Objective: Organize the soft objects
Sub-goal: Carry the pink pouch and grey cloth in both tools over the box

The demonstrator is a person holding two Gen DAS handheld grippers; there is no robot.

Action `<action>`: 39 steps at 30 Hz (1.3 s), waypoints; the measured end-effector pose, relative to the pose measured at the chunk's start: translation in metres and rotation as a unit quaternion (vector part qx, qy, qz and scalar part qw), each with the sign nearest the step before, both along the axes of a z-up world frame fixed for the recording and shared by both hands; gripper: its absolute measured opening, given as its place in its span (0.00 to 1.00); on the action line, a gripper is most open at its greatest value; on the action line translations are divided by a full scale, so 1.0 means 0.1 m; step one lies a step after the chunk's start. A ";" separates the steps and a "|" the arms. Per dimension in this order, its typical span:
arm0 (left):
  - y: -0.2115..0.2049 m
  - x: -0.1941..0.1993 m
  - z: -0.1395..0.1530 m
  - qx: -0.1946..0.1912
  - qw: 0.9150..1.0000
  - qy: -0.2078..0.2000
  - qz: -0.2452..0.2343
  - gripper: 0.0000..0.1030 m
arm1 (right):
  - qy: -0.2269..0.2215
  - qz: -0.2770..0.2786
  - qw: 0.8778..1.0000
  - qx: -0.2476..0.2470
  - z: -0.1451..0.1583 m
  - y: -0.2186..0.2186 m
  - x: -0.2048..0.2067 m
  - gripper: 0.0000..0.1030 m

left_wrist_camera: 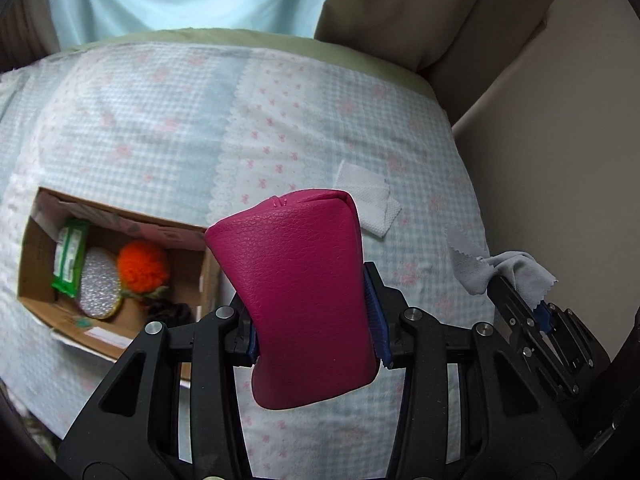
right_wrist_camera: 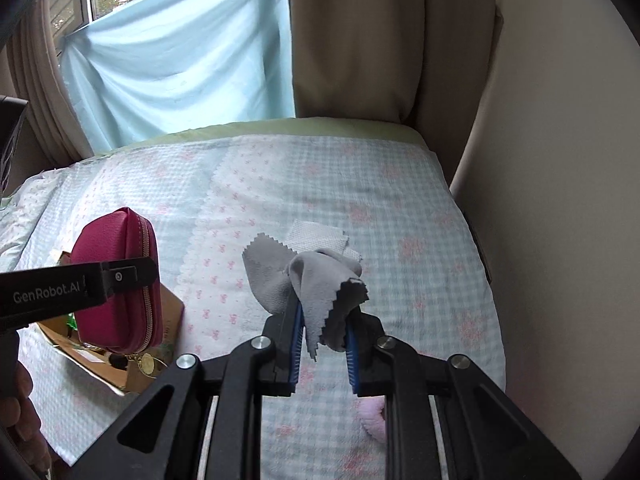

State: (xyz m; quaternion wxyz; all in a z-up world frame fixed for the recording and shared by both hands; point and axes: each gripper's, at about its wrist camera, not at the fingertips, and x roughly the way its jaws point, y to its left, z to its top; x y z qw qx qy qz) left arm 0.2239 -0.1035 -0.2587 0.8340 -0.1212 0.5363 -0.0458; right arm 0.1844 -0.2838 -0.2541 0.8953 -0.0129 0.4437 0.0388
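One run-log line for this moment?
left gripper: shut on pouch | right gripper: shut on cloth | box: partly filled

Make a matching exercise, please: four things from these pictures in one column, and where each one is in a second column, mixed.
Things:
1. magenta leather zip pouch
2. grey zigzag-edged cloth
3. orange fluffy pompom
4. white folded tissue

Places:
A. inside the cardboard box
B. lying on the checked bedspread
C. between the left gripper fingers
D. between the right gripper fingers

Pairs: 1-C, 2-D, 3-A, 4-B
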 end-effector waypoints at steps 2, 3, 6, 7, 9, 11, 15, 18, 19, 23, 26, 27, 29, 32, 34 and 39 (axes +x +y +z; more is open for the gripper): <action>0.23 -0.08 0.13 0.004 1.000 -0.006 0.010 0.37 | -0.001 0.013 1.000 0.006 0.15 0.17 -0.02 0.17; 0.35 -0.13 0.19 0.006 1.000 -0.008 0.013 0.37 | -0.001 0.019 1.000 0.008 0.22 0.26 -0.04 0.17; 0.73 -0.23 0.28 0.018 1.000 -0.011 0.016 0.37 | 0.003 0.037 0.999 0.018 0.35 0.58 -0.07 0.17; 0.86 -0.26 0.30 0.021 1.000 -0.010 0.016 0.37 | 0.005 0.042 0.999 0.020 0.38 0.70 -0.08 0.17; 1.14 -0.30 0.31 0.021 1.000 -0.006 0.015 0.37 | 0.009 0.050 0.998 0.026 0.41 0.94 -0.10 0.17; 1.42 -0.31 0.29 0.022 1.000 0.001 0.013 0.37 | 0.017 0.052 0.998 0.032 0.41 1.18 -0.10 0.17; 1.94 -0.29 0.22 0.024 1.000 0.019 0.002 0.37 | 0.038 0.047 0.997 0.049 0.35 1.67 -0.09 0.17; 2.29 -0.23 0.11 0.019 0.999 0.035 -0.009 0.37 | 0.059 0.038 0.996 0.054 0.27 2.00 -0.08 0.17; 2.38 -0.20 0.07 0.019 0.999 0.040 -0.015 0.37 | 0.066 0.033 0.996 0.055 0.24 2.11 -0.08 0.17; 2.68 -0.08 -0.14 0.028 0.997 0.060 -0.049 0.37 | 0.094 0.007 0.993 0.070 0.09 2.45 -0.04 0.17; 2.82 0.03 -0.35 0.033 0.993 0.084 -0.073 0.37 | 0.116 -0.013 0.990 0.083 -0.06 2.67 -0.01 0.17; 2.86 0.06 -0.43 0.034 0.992 0.092 -0.079 0.37 | 0.124 -0.019 0.988 0.086 -0.12 2.73 0.01 0.17; 2.89 0.13 -0.58 0.033 0.989 0.109 -0.094 0.37 | 0.141 -0.027 0.986 0.088 -0.24 2.84 0.05 0.17; 2.89 0.21 -0.81 0.034 0.984 0.133 -0.116 0.37 | 0.170 -0.039 0.980 0.092 -0.45 2.96 0.10 0.17; 2.88 0.24 -0.94 0.029 0.980 0.151 -0.130 0.37 | 0.187 -0.048 0.976 0.096 -0.58 3.01 0.11 0.17; 2.80 0.29 -1.14 0.034 0.971 0.172 -0.161 0.37 | 0.230 -0.069 0.963 0.120 -0.92 3.01 0.14 0.17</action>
